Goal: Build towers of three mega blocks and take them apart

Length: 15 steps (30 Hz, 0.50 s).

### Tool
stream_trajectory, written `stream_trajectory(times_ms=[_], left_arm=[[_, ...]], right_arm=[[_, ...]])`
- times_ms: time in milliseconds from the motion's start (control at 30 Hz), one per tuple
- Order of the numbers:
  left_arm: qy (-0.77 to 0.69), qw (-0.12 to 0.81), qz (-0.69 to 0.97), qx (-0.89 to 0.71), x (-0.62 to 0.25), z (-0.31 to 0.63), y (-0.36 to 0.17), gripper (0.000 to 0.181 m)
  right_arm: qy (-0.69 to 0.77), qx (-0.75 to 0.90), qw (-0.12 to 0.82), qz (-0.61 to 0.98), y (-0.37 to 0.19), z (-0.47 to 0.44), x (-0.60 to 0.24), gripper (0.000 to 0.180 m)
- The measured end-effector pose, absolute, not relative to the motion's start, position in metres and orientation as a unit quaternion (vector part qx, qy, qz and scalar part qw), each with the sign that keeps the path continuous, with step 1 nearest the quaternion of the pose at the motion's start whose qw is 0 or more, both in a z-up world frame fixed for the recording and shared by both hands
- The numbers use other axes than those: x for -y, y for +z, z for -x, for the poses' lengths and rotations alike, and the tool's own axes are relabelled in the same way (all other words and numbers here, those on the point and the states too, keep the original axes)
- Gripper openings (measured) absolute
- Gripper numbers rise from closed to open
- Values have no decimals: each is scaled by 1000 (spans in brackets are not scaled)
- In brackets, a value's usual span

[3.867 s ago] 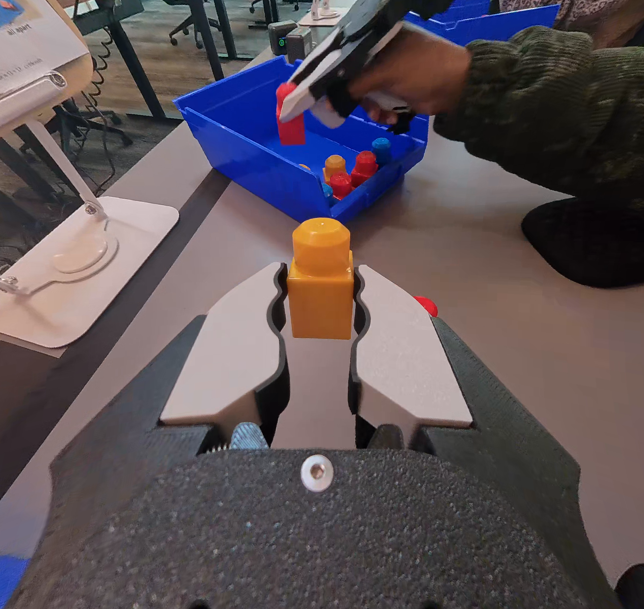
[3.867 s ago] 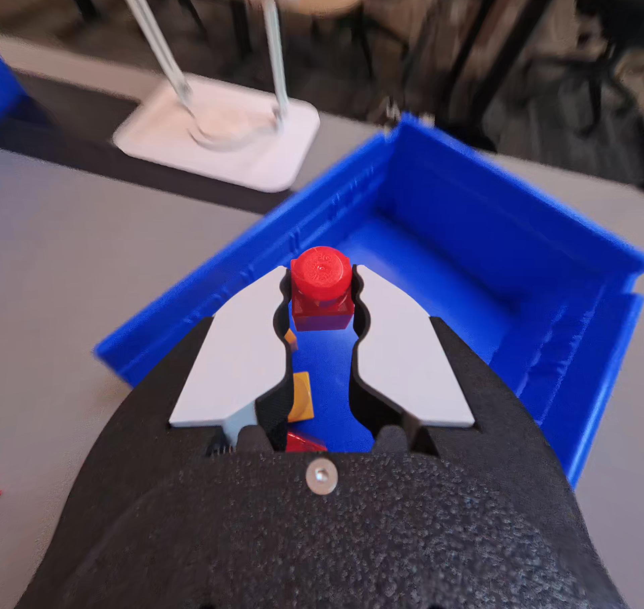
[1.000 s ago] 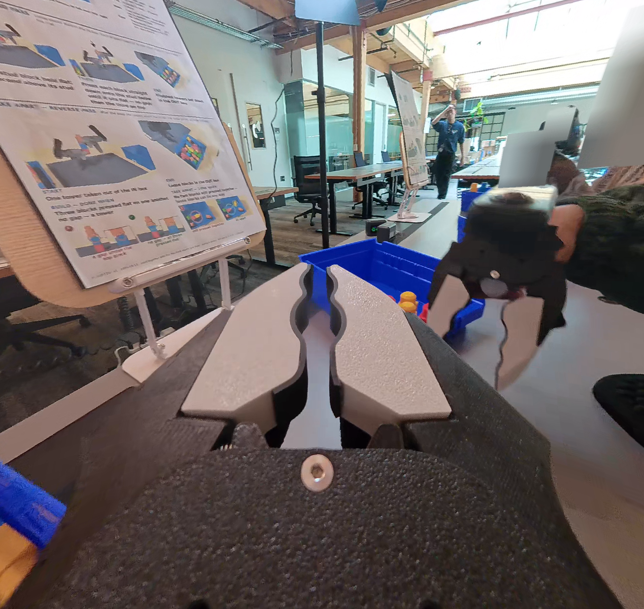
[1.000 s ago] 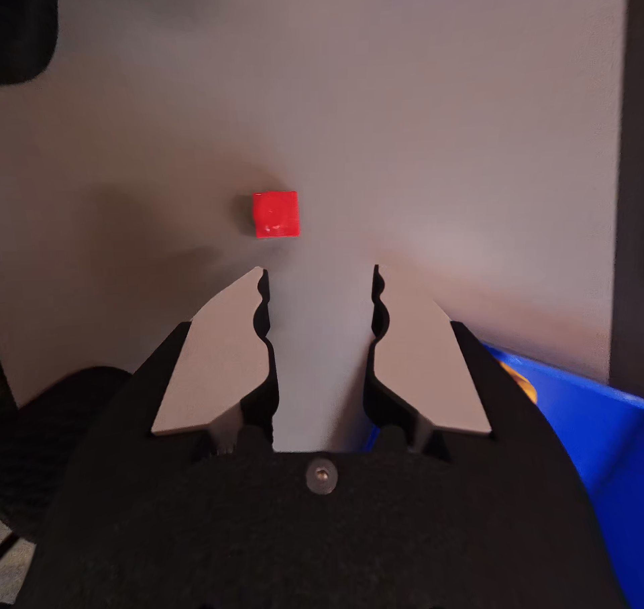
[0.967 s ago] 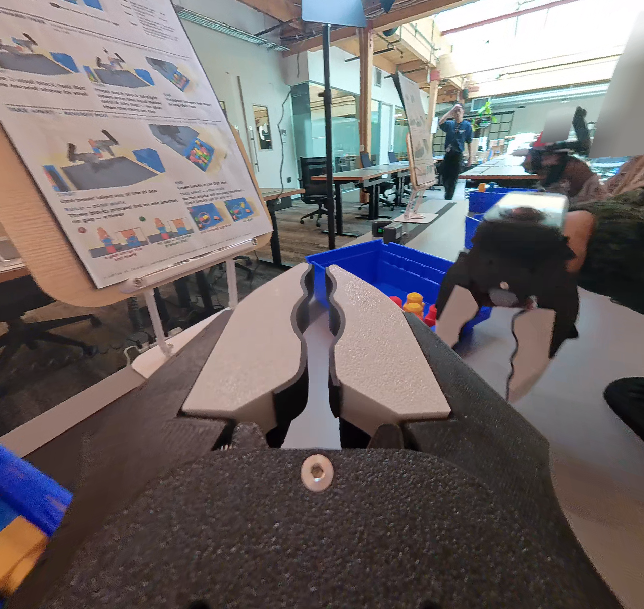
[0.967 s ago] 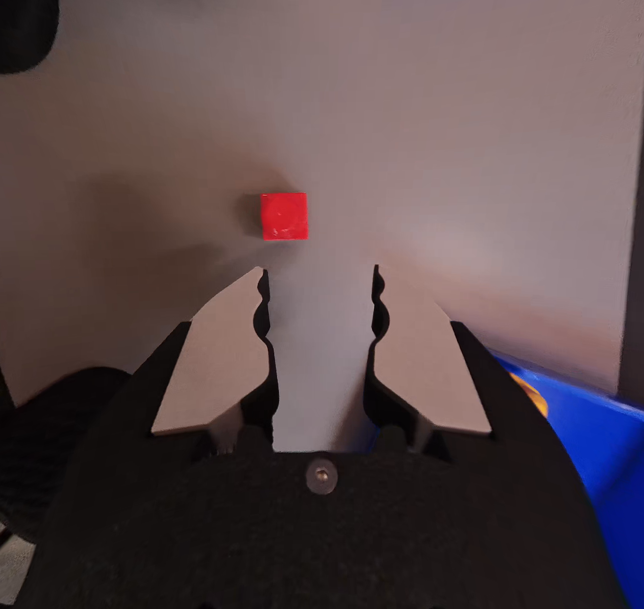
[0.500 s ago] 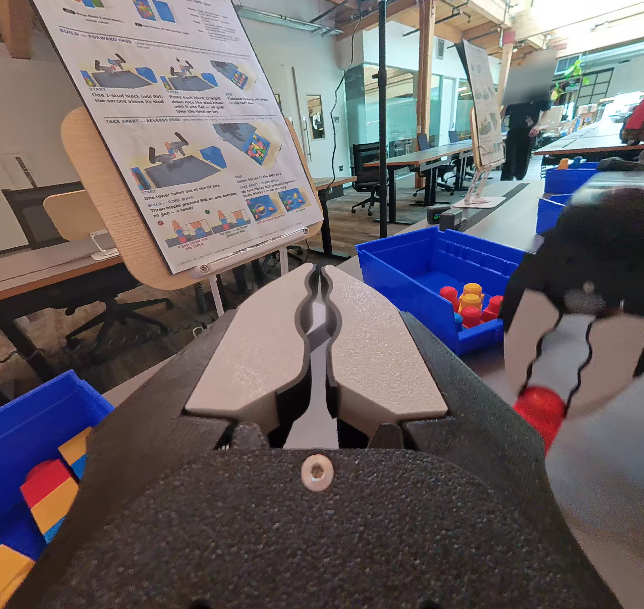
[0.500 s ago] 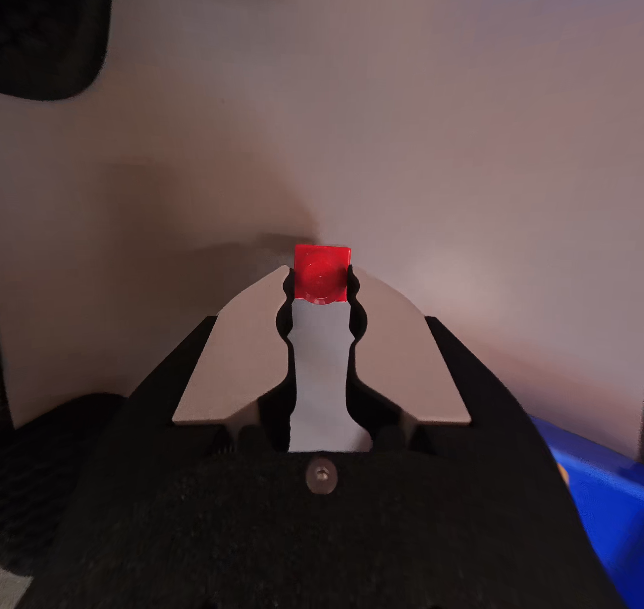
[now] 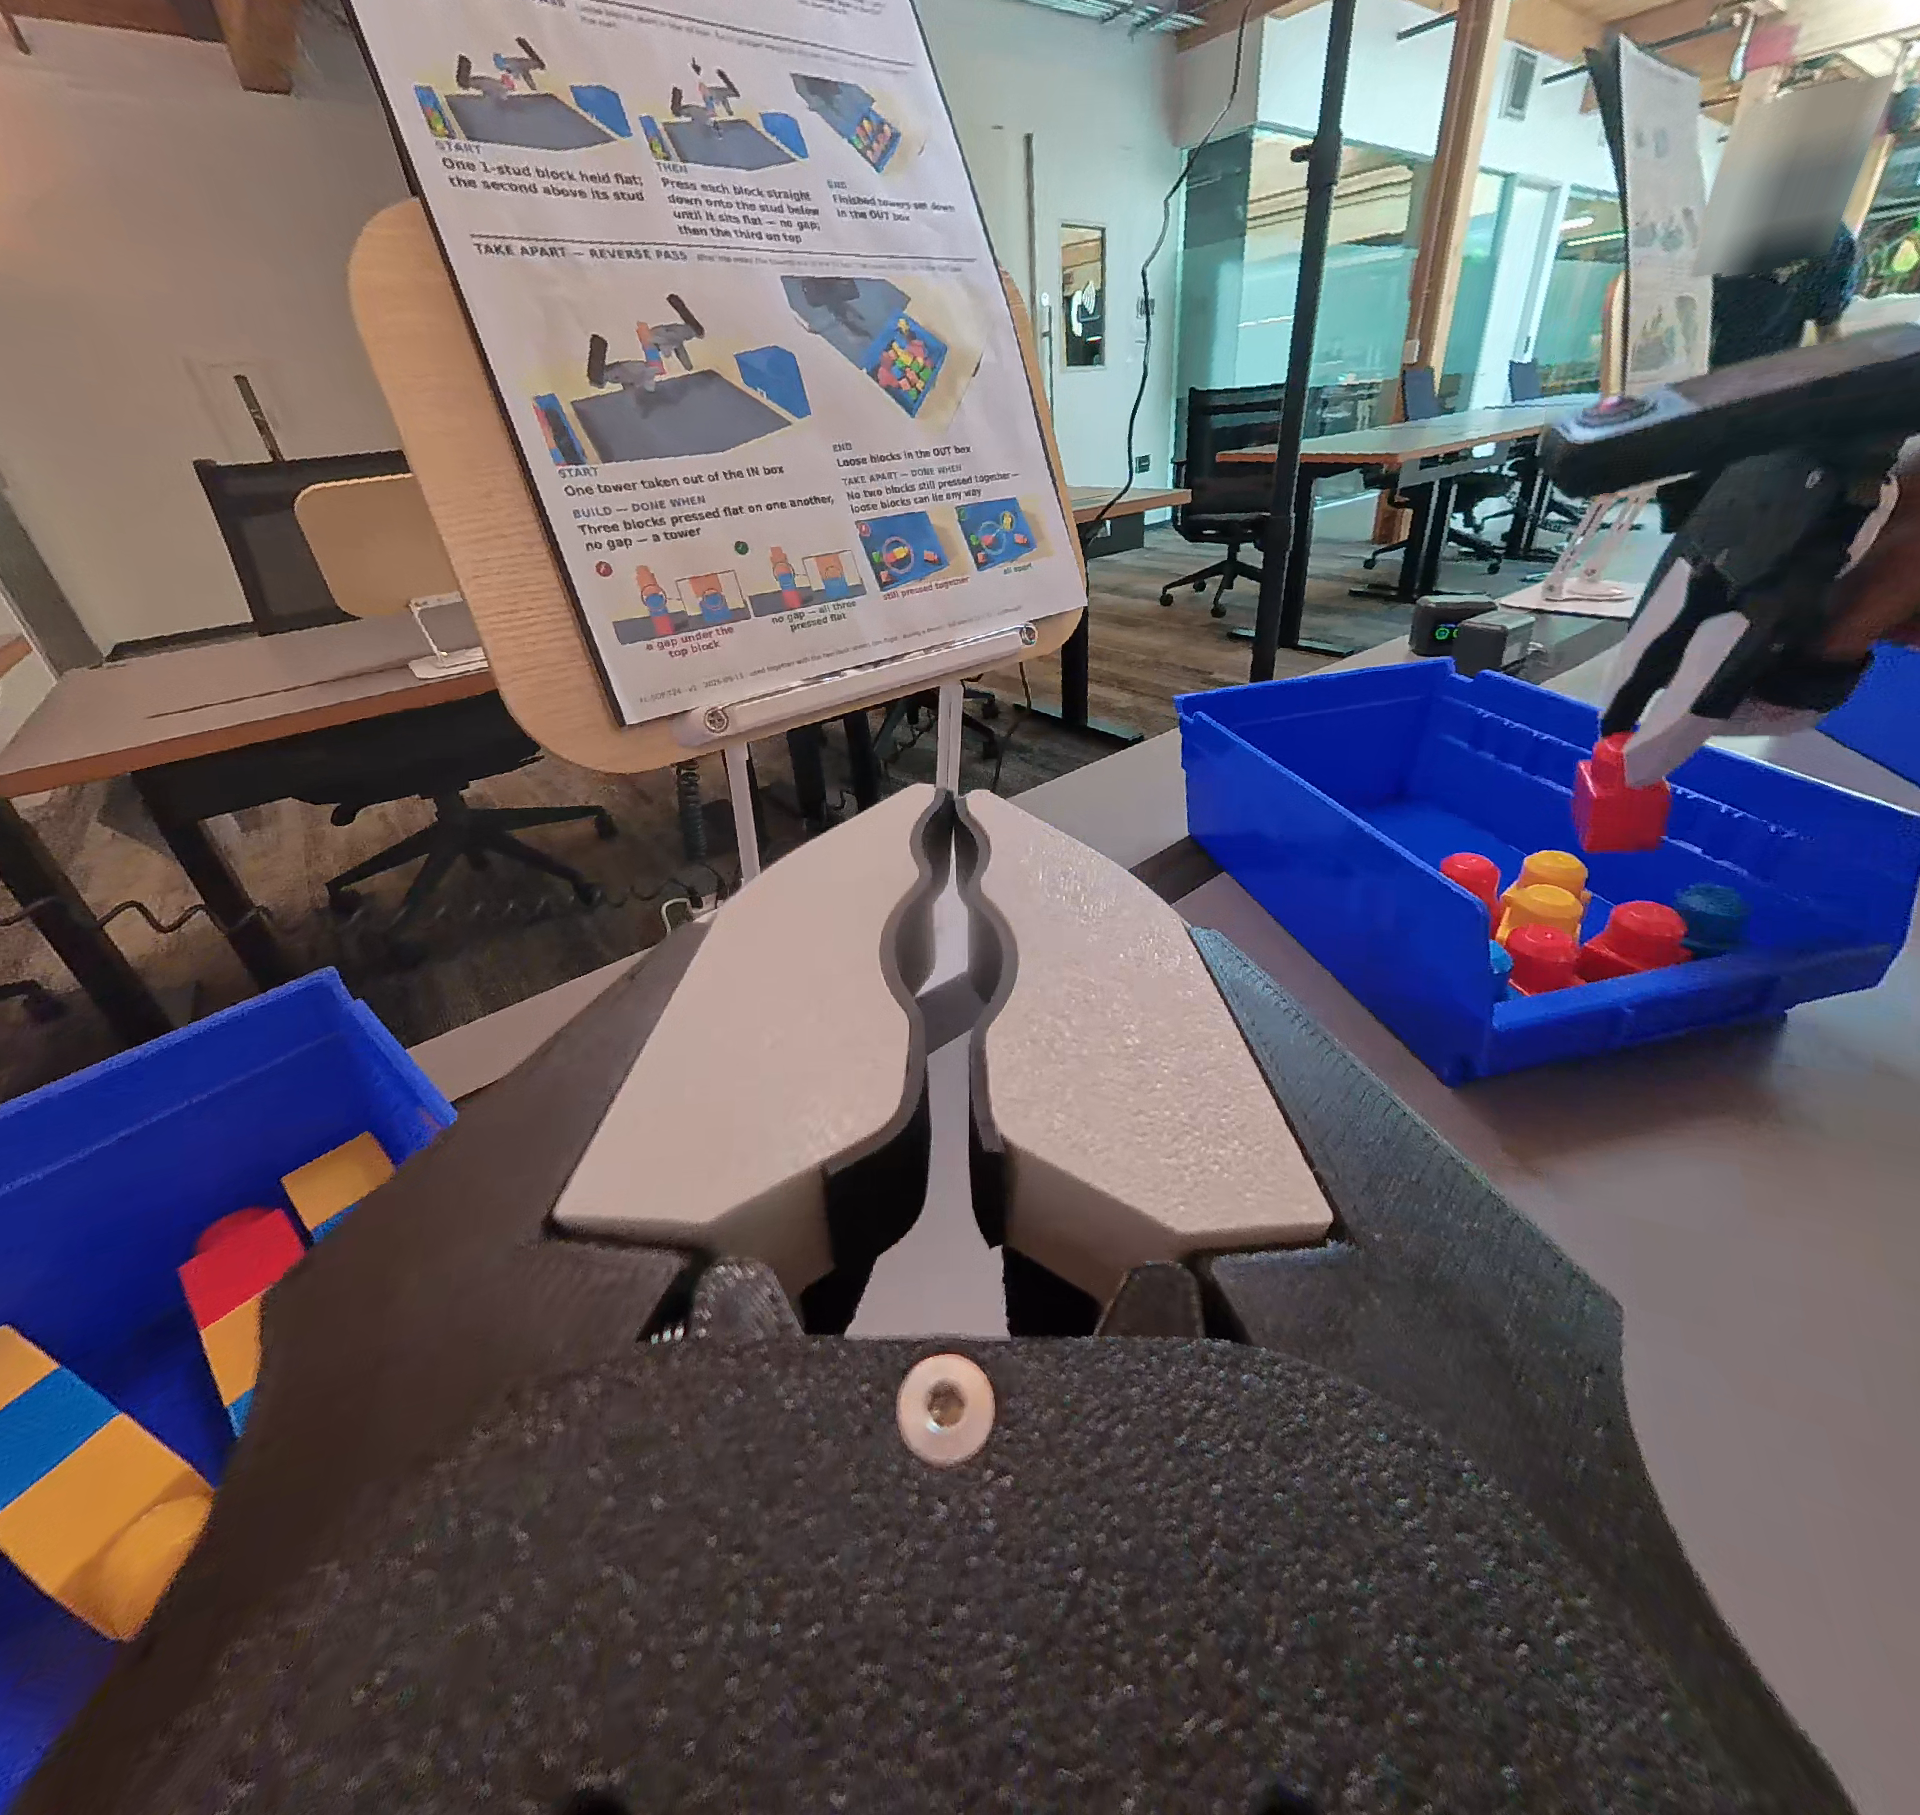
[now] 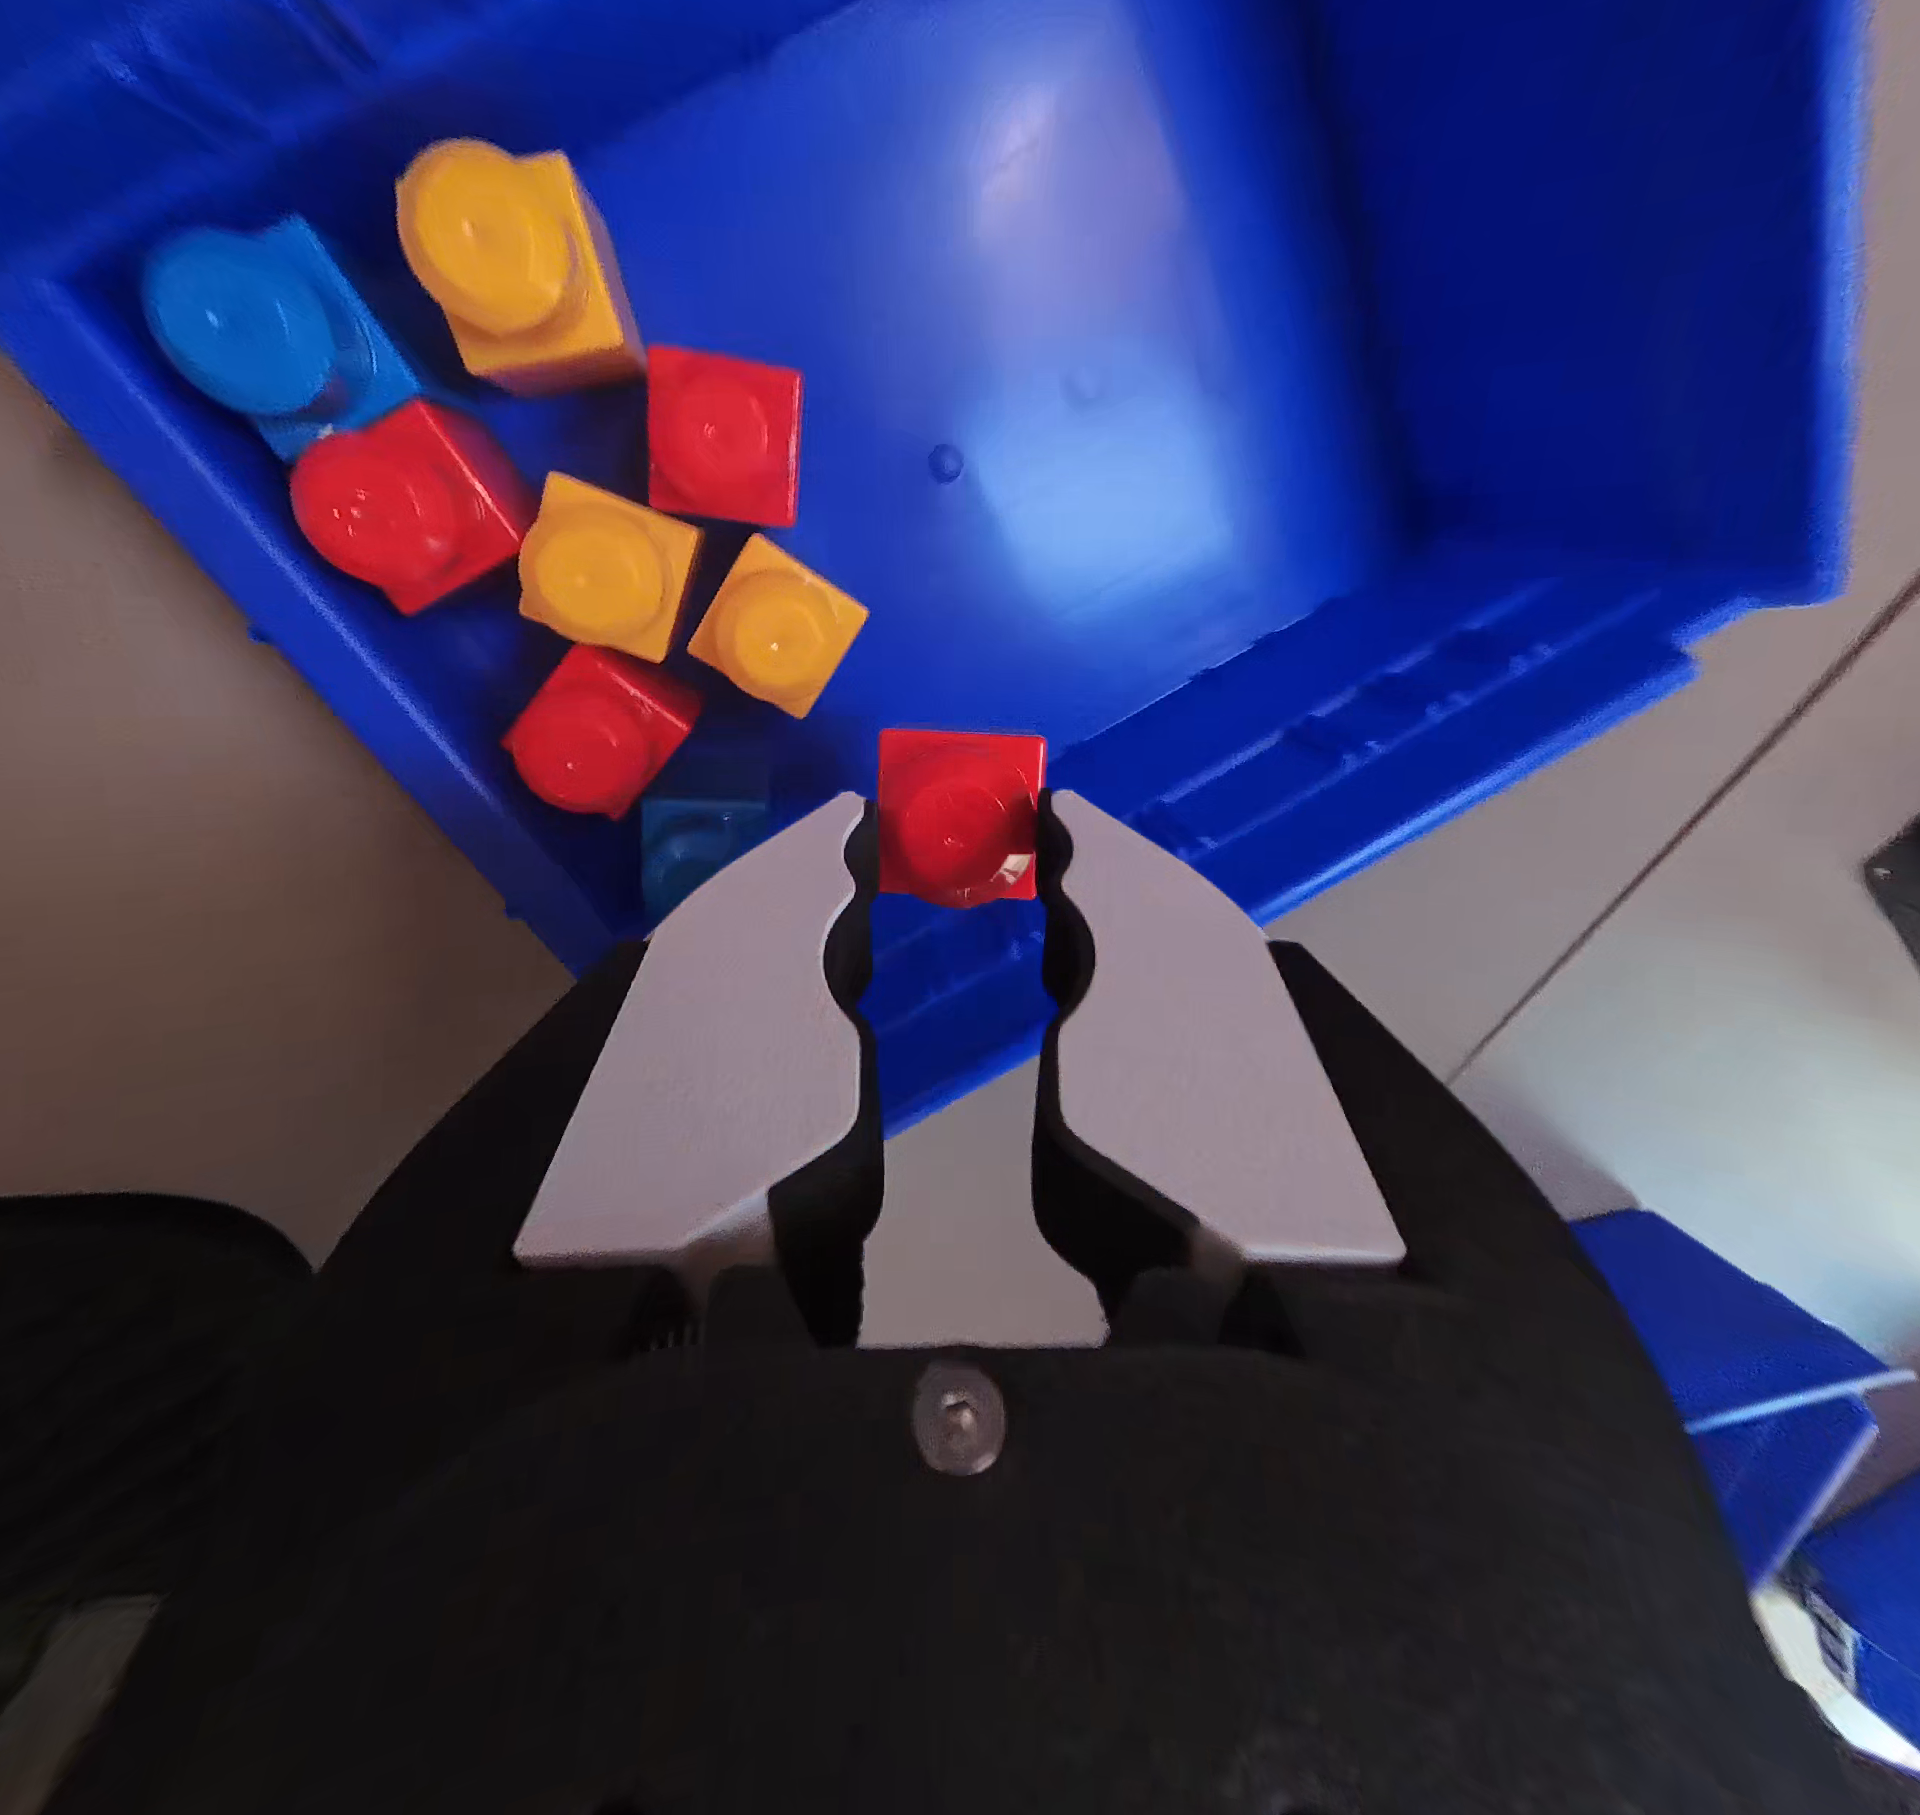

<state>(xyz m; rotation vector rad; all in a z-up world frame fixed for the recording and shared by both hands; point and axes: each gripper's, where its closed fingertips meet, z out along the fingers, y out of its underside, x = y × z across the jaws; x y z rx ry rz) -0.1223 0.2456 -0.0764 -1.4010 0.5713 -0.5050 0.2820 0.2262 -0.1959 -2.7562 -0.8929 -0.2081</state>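
Observation:
My right gripper [image 10: 956, 807] is shut on a red block [image 10: 958, 815] and holds it over the near wall of a blue bin [image 10: 1455, 207]. The same gripper [image 9: 1636, 742] and red block [image 9: 1619, 804] show at the right of the left wrist view, above that bin [image 9: 1320, 830]. Several loose red, yellow and blue blocks [image 10: 613, 570] lie in the bin's left corner. My left gripper [image 9: 948, 815] is shut and empty, held above the table and pointing at the instruction stand. A second blue bin [image 9: 156, 1142] at lower left holds stacked red, yellow and blue towers [image 9: 94, 1474].
An instruction sheet on a wooden stand [image 9: 707, 311] rises straight ahead of my left gripper. The grey table [image 9: 1714, 1298] runs to the right. A dark sleeve [image 10: 104, 1350] sits at lower left of the right wrist view. More blue bins [image 10: 1787, 1433] are at lower right. One gripper's finger ends stand about 45 centimeters off the other's.
My right gripper closed on the red block on the table, lifted it and carried it over the blue bin. My left gripper closed fully and swung left, bringing the tower bin into view.

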Motion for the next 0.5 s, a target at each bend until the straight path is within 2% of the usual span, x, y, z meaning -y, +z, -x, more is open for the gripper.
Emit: stream_trajectory(times_ms=[233, 500], left_arm=[[-219, 692, 637, -261, -249, 121, -84, 0], [-220, 693, 639, -251, -251, 126, -84, 0]], right_arm=[[-62, 317, 53, 945, -239, -272, -207, 29], [-3, 228, 52, 972, -255, -267, -200, 34]])
